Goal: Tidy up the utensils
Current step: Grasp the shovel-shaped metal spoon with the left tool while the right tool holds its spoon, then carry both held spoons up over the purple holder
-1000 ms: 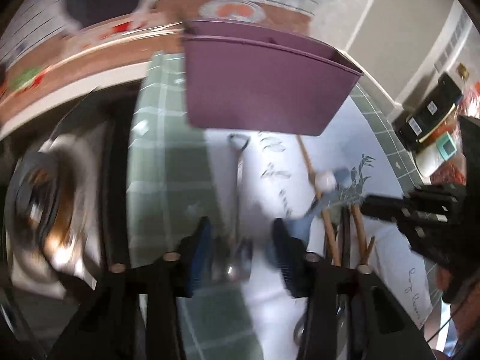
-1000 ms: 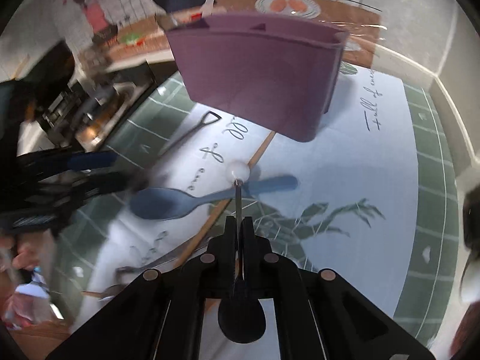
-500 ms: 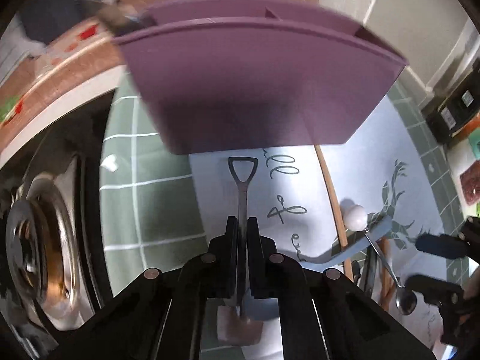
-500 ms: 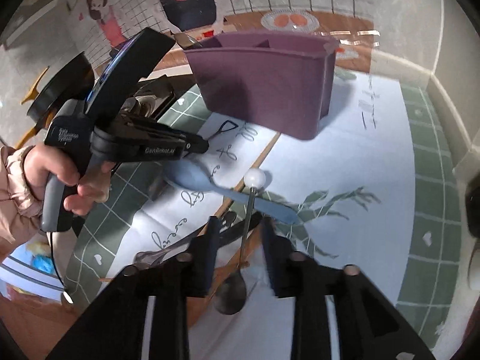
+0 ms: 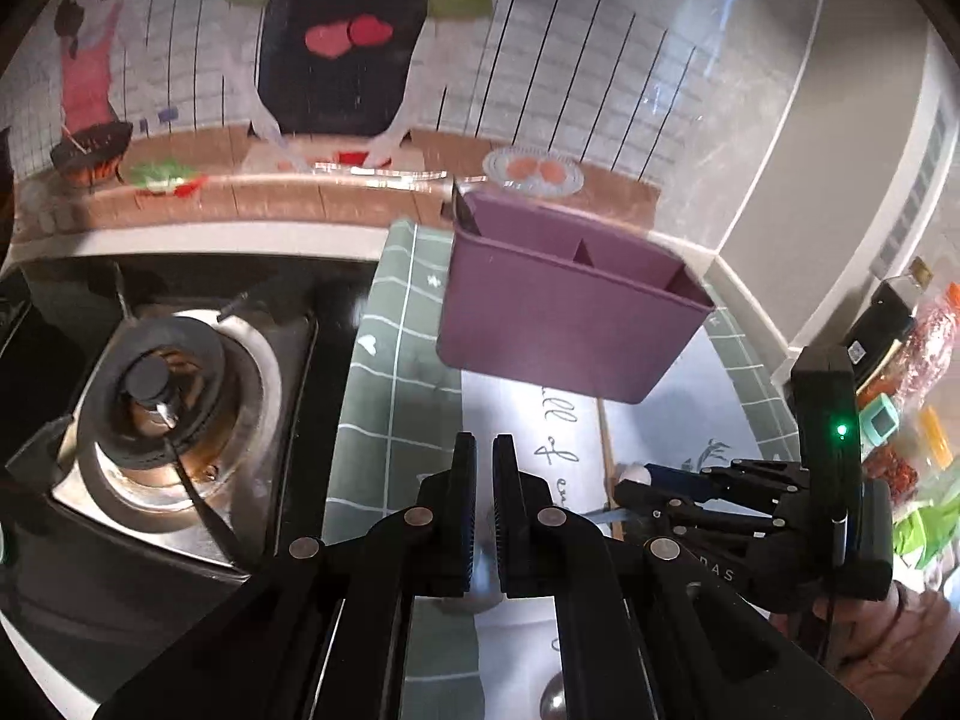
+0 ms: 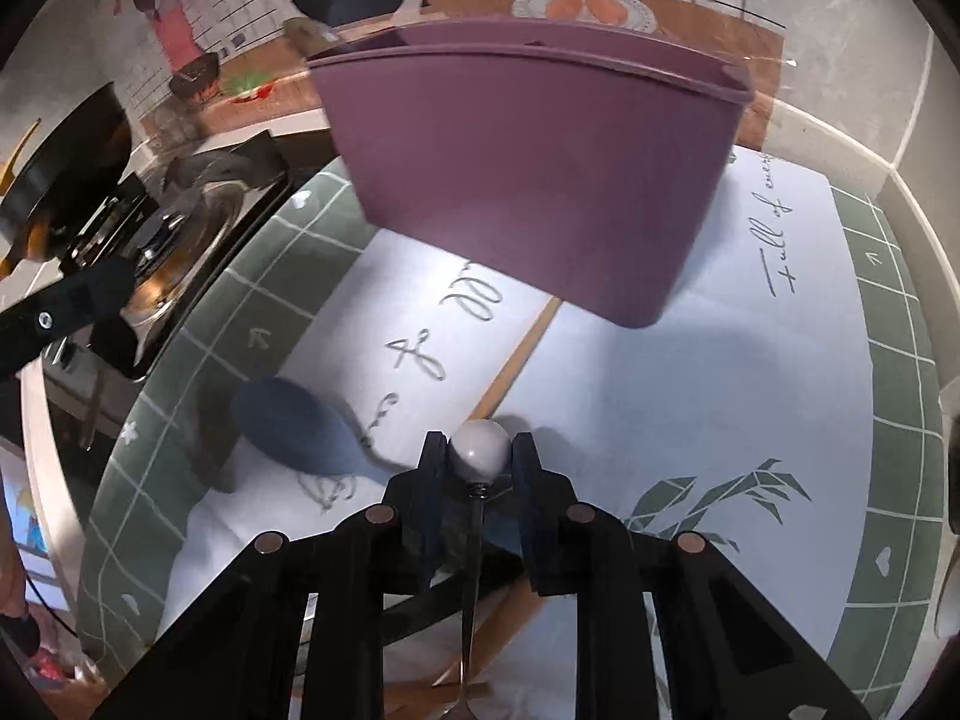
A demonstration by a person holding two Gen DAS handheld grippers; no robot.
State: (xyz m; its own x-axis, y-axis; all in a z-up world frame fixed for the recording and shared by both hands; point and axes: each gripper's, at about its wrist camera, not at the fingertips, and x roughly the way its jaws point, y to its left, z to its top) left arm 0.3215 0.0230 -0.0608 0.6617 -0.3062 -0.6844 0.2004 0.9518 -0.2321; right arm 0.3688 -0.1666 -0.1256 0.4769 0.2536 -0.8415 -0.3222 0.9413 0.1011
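1. Left claw (image 5: 485,468) is pressed nearly together; a metal utensil (image 5: 483,570) shows in the slit between the pads low down. It looks clamped, though the tip is hidden.
2. Right claw (image 6: 480,468) is closing, with the white ball (image 6: 480,451) of a thin spoon (image 6: 474,570) between the pads. The ball sits right at the fingertips; I cannot tell whether the pads press on it yet.
3. The spoon stem runs back between the fingers toward the camera.
4. Purple caddy (image 6: 534,180) stands upright on the mat (image 6: 690,420), beyond both claws. A divider shows inside it in the left wrist view (image 5: 564,312).
5. Blue spoon (image 6: 300,426) lies on the mat left of the right claw, bowl toward the stove side, handle running under the claw.
6. A wooden stick (image 6: 516,360) lies on the mat, reaching from the caddy's base toward the right claw.
7. Gas burner (image 5: 162,396) sits left of the mat on the counter.
8. In the left wrist view the right claw (image 5: 636,486) is low on the mat at the right, with a hand (image 5: 888,654) on its grip.
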